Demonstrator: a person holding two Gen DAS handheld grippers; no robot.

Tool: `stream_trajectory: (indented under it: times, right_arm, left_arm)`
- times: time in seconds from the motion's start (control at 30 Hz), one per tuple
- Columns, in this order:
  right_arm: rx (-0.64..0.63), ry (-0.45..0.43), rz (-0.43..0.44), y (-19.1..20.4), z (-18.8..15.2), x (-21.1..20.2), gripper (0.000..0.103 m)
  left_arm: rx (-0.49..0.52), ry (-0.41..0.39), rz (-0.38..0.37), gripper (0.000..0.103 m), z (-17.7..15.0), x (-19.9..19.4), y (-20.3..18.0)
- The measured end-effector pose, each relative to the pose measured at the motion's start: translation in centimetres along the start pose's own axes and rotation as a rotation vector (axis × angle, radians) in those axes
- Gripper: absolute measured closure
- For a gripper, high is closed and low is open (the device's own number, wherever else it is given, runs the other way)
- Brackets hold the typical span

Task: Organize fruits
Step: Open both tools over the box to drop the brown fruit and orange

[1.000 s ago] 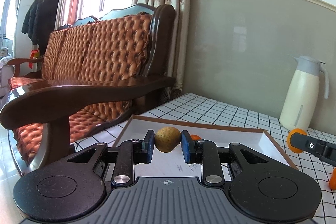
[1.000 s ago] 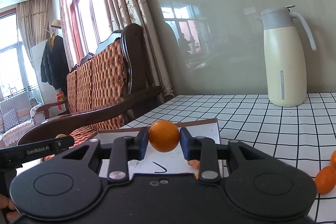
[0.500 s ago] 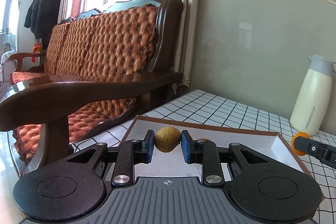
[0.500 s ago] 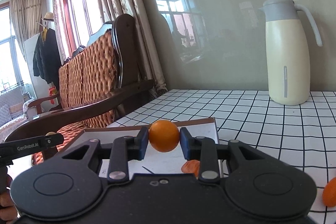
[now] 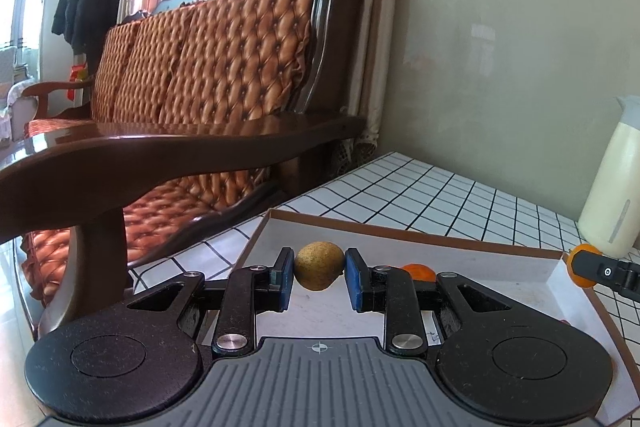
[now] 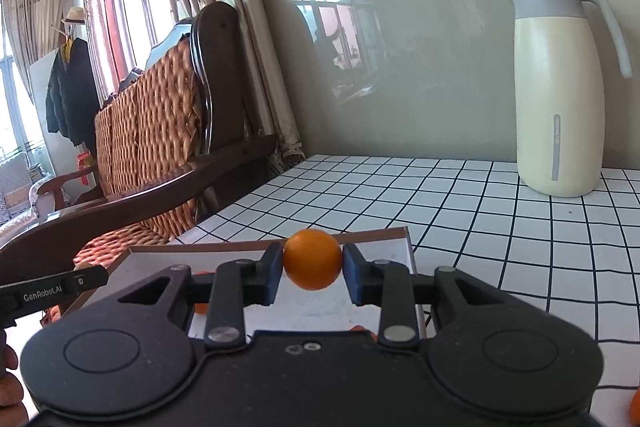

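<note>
Fruits first: my left tool [image 5: 319,277] is clamped on a brownish-green kiwi-like fruit [image 5: 319,265], blue pads [image 5: 285,277] pressing both sides of it. My right tool [image 6: 311,271] is clamped on a small orange [image 6: 312,259], pads tight on its left and right. Both fruits are carried clear of the surface, above the tray.

Tray [image 5: 472,247] is shallow, white inside, brown rim, sitting on the white worktop [image 6: 500,219] with the black grid pattern. Another orange fruit [image 5: 418,271] lies in the tray, partly hidden behind my left tool's right finger; I can't tell its full shape. From the right wrist view, bits of orange show in the tray under the tool, mostly hidden.

In the left wrist view, my right tool's finger comes in at the right edge, over the tray's right rim, with its orange just visible behind it. In the right wrist view, the left tool's arm with "GenRobot.AI" lettering sits at the lower left, near the tray's left edge.

One more orange piece [image 6: 635,405] is on the worktop at the far lower right, cut off by the frame.

Cream thermos jug [image 6: 560,87] with grey lid stands upright on the worktop by the wall, well apart from the tray. Wooden sofa [image 5: 200,75] with tufted orange-brown cushions is just beside the worktop's left side.
</note>
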State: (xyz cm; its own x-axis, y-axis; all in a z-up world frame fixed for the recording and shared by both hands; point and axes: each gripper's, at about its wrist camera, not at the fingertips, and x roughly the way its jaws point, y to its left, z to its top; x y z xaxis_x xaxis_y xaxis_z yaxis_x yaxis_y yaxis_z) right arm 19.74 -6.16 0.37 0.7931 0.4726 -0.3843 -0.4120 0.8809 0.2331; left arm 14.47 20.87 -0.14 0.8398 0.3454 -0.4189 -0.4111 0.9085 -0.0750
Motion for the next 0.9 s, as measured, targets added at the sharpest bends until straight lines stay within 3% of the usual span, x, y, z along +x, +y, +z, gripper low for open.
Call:
stream_trajectory:
  times: [0.2, 0.23, 0.27, 0.3, 0.33, 0.37, 0.4, 0.47, 0.53, 0.63, 0.9]
  right_arm:
    - [-0.019, 0.043, -0.032, 0.2, 0.4, 1.2, 0.077]
    - [-0.033, 0.052, -0.046, 0.4, 0.5, 1.4, 0.069]
    - [-0.036, 0.048, -0.056, 0.4, 0.6, 1.3, 0.05]
    - [-0.027, 0.028, -0.051, 0.3, 0.7, 0.9, 0.04]
    - [-0.017, -0.002, -0.051, 0.1, 0.7, 0.3, 0.026]
    - [-0.013, -0.029, -0.059, 0.1, 0.8, -0.3, 0.025]
    - [-0.009, -0.046, -0.055, 0.0, 0.8, -0.8, 0.025]
    - [0.026, -0.074, -0.033, -0.4, 1.0, -1.8, 0.015]
    - [0.06, -0.118, -0.011, -0.8, 1.1, -3.1, 0.007]
    - [0.059, -0.152, 0.021, -1.1, 1.6, -4.4, 0.006]
    - [0.073, -0.186, 0.037, -2.1, 2.1, -6.9, 0.006]
  left_arm:
    - [0.001, 0.013, 0.007, 0.075, 0.3, 1.0, -0.4]
    - [0.002, 0.021, 0.009, 0.075, 0.3, 1.4, -0.4]
    - [0.001, 0.034, 0.009, 0.075, 0.3, 1.7, -0.4]
    - [-0.01, 0.053, 0.011, 0.07, 0.3, 2.1, -0.4]
    - [-0.024, 0.069, 0.012, 0.037, 0.4, 2.3, -0.4]
    - [-0.033, 0.064, 0.025, 0.014, 0.6, 2.1, -0.4]
    - [-0.035, 0.019, 0.054, 0.0, 0.7, 1.3, -0.5]
    - [0.001, -0.057, 0.053, 0.0, 1.0, 0.1, -1.0]
    - [0.013, -0.075, 0.061, 0.0, 1.2, -0.6, -1.1]
    - [-0.016, -0.098, 0.04, 0.0, 1.3, -1.8, -0.6]
    - [0.058, -0.171, 0.076, 0.0, 1.3, -4.9, -1.0]
